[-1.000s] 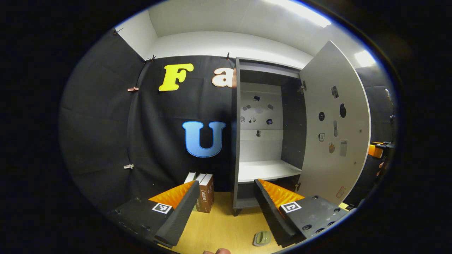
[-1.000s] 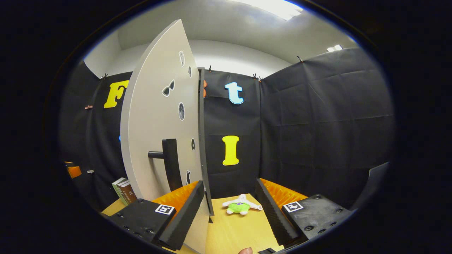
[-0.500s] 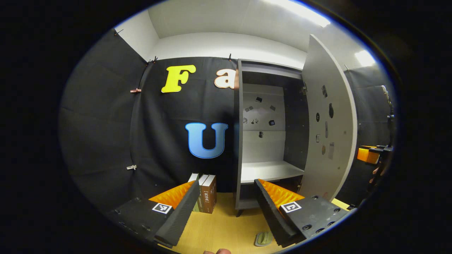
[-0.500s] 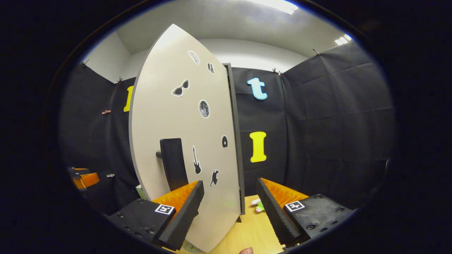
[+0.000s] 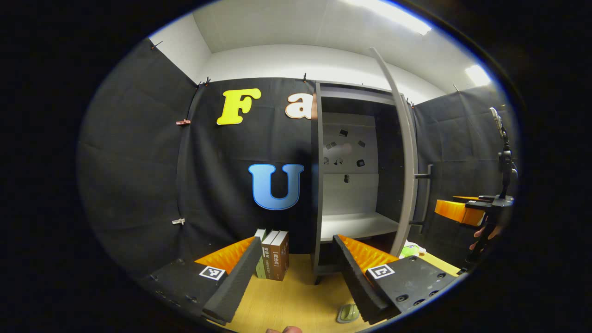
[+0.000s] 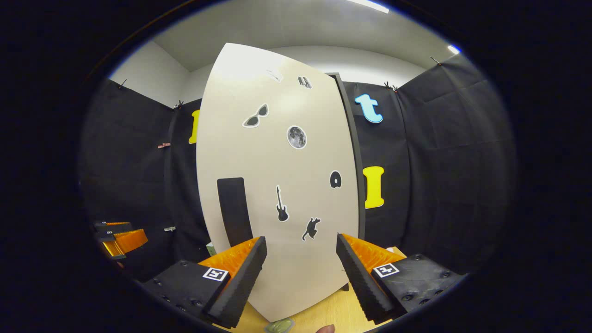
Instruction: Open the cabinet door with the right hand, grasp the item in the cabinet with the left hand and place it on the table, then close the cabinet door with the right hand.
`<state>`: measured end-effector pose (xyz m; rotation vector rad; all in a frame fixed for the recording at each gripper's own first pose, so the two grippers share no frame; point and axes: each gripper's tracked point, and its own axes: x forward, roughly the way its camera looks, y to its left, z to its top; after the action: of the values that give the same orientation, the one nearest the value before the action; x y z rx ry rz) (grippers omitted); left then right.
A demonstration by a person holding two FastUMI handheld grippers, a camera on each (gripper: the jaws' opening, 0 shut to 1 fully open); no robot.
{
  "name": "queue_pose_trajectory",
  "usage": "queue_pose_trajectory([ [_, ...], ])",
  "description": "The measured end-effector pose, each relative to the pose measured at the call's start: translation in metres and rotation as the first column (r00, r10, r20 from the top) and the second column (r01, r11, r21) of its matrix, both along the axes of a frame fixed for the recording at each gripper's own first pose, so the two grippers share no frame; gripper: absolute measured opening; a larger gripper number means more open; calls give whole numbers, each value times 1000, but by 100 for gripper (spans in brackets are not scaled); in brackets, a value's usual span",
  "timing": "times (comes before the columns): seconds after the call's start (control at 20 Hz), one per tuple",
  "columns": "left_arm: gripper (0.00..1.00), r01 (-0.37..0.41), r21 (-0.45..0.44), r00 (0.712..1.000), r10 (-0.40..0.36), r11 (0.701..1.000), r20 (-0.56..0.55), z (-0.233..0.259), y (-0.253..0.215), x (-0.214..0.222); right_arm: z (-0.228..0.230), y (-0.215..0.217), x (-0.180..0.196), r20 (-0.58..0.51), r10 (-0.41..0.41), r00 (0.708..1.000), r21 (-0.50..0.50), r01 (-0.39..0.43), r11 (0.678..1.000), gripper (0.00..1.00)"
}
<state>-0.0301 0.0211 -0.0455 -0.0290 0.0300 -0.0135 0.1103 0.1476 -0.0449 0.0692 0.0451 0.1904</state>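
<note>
two grippers stand with jaws apart and nothing between them. nearest in the left gripper view, the left gripper hangs over the wooden table, aimed at the open cabinet. by its right finger a small pale green item lies on the table; i judge this to be the thing taken from the cabinet, so the placing step looks done, though its shape is too small to tell. the cabinet's white shelf is bare.

the right gripper sits just before the outer face of the cabinet door, its fingers not touching the panel. the black handle is up and left of its left finger. the same green item peeps out at the door's bottom edge.

so the step in hand is the closing. in the left gripper view the door is seen almost edge-on, about half swung. the next move calls for a steady push on the door face or handle until it meets the frame.

farther off, three books stand left of the cabinet foot, clear of the swing. a green and white soft toy lies on the table beyond the door. the left gripper points at the opening and should keep back from the door's path.
</note>
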Motion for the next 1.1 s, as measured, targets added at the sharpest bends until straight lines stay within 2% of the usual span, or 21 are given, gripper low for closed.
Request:
queue_pose_trajectory([
  [0.5,96,21,11,1000,-21,1000,-1,3,-11,0,1,1,-1,2,-6,1000,4,6,1000,98],
  [1.1,96,26,16,1000,-26,1000,-9,2,-27,11,-1,-15,-2,4,-50,999,-49,50,998,98],
])
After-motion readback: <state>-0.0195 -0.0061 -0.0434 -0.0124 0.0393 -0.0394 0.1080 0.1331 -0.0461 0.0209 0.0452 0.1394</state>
